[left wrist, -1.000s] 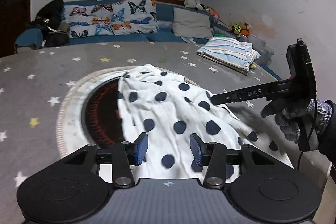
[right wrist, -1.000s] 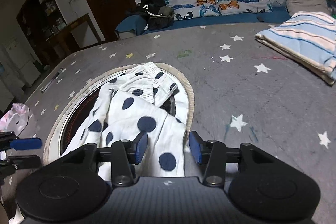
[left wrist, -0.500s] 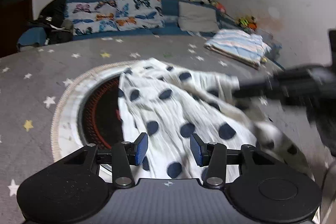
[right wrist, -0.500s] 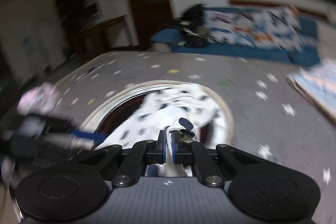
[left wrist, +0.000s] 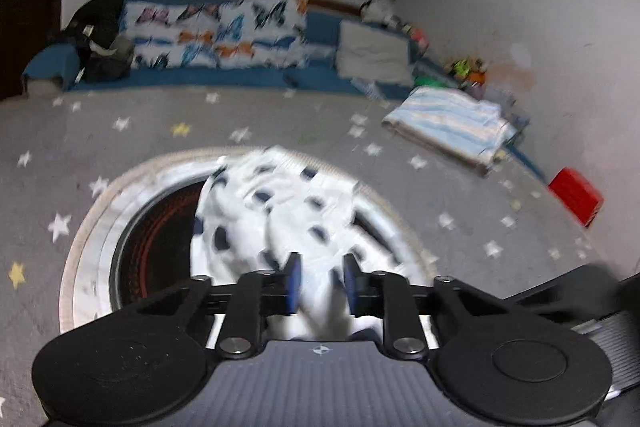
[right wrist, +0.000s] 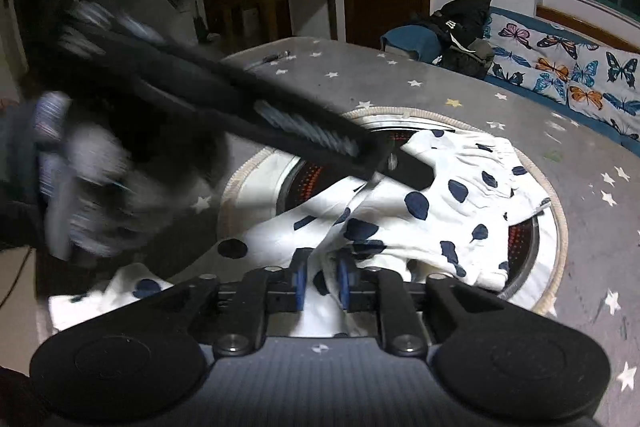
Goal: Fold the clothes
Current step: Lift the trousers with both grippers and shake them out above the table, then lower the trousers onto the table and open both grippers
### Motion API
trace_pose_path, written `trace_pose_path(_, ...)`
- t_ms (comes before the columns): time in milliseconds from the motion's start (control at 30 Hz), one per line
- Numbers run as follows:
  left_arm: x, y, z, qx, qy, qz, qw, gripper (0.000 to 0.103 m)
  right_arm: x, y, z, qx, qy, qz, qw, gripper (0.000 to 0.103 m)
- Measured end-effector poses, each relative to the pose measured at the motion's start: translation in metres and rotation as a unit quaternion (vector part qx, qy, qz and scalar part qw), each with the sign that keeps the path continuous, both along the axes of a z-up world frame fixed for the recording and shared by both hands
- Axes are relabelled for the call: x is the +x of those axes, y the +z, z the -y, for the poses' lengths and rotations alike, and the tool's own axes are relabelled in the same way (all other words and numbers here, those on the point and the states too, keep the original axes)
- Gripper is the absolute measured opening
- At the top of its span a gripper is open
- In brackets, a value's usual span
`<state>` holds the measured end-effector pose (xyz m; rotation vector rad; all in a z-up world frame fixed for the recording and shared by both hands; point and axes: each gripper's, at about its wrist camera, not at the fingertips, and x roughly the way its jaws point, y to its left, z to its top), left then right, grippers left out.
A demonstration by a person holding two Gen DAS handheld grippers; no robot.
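**Polka-dot garment being gathered between both grippers**

Since the earlier frames, both grippers are being brought in over the polka-dot garment, which is now being bunched up rather than lying spread. The left gripper has just been closing, and white fabric is being pinched between its blue pads. The right gripper has just been opening slightly from a tight close, yet a fold of the garment is still being clamped between its narrow-set pads.

The garment is being kept on the star-patterned grey table, draped across the round recessed heater at its middle, with one end trailing toward the near edge.

Only in the left wrist view are a folded striped blanket and a red box being shown on the far side. Only in the right wrist view is the blurred gloved hand being shown, along with a dark wooden cabinet. Butterfly-print cushions are being shown in both.
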<state>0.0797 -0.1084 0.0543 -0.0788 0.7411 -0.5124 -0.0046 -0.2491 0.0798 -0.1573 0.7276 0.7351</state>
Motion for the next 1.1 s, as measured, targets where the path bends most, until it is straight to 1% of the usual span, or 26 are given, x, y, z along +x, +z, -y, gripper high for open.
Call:
trace_pose_path(33,0.003,-0.005,-0.001,0.005,0.005,-0.007,0.9999,0.019,-0.003,0.005,0.007,0.008,-0.004,-0.002,1.000,0.018)
trace_pose_path(133,0.005,-0.017,-0.010,0.002,0.013,-0.020,0.9997,0.019,-0.006,0.017,0.029,0.032,-0.024,-0.004,0.999,0.018)
trace_pose_path(200,0.005,-0.021,-0.013,0.001,0.013,-0.023,0.9996,0.019,0.001,0.025,0.046,0.047,-0.053,-0.002,0.998,0.018)
trace_pose_path(233,0.004,-0.022,-0.013,0.001,0.013,-0.023,0.9996,0.019,0.007,0.026,0.050,0.044,-0.069,0.003,0.997,0.018)
trace_pose_path(367,0.002,-0.023,-0.012,0.002,0.012,-0.026,0.9996,0.019,0.043,0.009,0.062,0.018,-0.132,-0.024,0.991,0.019)
trace_pose_path(467,0.002,-0.021,-0.014,0.004,0.012,-0.024,0.9996,0.020,0.060,-0.008,0.064,0.001,-0.151,-0.044,0.988,0.020)
trace_pose_path(533,0.002,-0.021,-0.014,0.008,0.010,-0.024,0.9996,0.020,0.069,-0.020,0.065,-0.001,-0.161,-0.056,0.985,0.021)
trace_pose_path(567,0.002,-0.021,-0.014,0.009,0.009,-0.024,0.9996,0.020,0.073,-0.026,0.066,0.001,-0.165,-0.062,0.984,0.025)
trace_pose_path(633,0.002,-0.021,-0.014,0.011,0.009,-0.025,0.9996,0.020,0.077,-0.032,0.068,0.001,-0.169,-0.068,0.983,0.026)
trace_pose_path(667,0.002,-0.021,-0.014,0.011,0.009,-0.025,0.9996,0.021,0.080,-0.034,0.065,-0.001,-0.171,-0.070,0.983,0.031)
trace_pose_path(700,0.002,-0.021,-0.014,0.011,0.009,-0.025,0.9996,0.022,0.081,-0.035,0.065,-0.005,-0.175,-0.068,0.982,0.039)
trace_pose_path(733,0.002,-0.021,-0.014,0.011,0.009,-0.024,0.9996,0.023,0.081,-0.036,0.065,-0.006,-0.176,-0.068,0.982,0.040)
trace_pose_path(833,0.002,-0.020,-0.014,0.014,0.013,-0.025,0.9995,0.031,0.080,-0.037,0.062,-0.006,-0.170,-0.072,0.983,0.032)
trace_pose_path(867,0.002,-0.019,-0.014,0.014,0.014,-0.024,0.9995,0.034,0.080,-0.037,0.060,-0.005,-0.166,-0.073,0.983,0.024)
trace_pose_path(900,0.003,-0.018,-0.014,0.015,0.016,-0.023,0.9995,0.035,0.081,-0.037,0.059,-0.005,-0.162,-0.075,0.984,0.019)
trace_pose_path(1000,0.005,-0.011,-0.016,0.015,0.018,-0.017,0.9996,0.039,0.077,-0.031,0.055,-0.027,-0.157,-0.055,0.986,0.017)
trace_pose_path(1100,0.013,-0.003,-0.017,0.022,0.022,-0.007,0.9995,0.040,0.071,-0.016,0.055,-0.069,-0.151,-0.012,0.986,0.017)
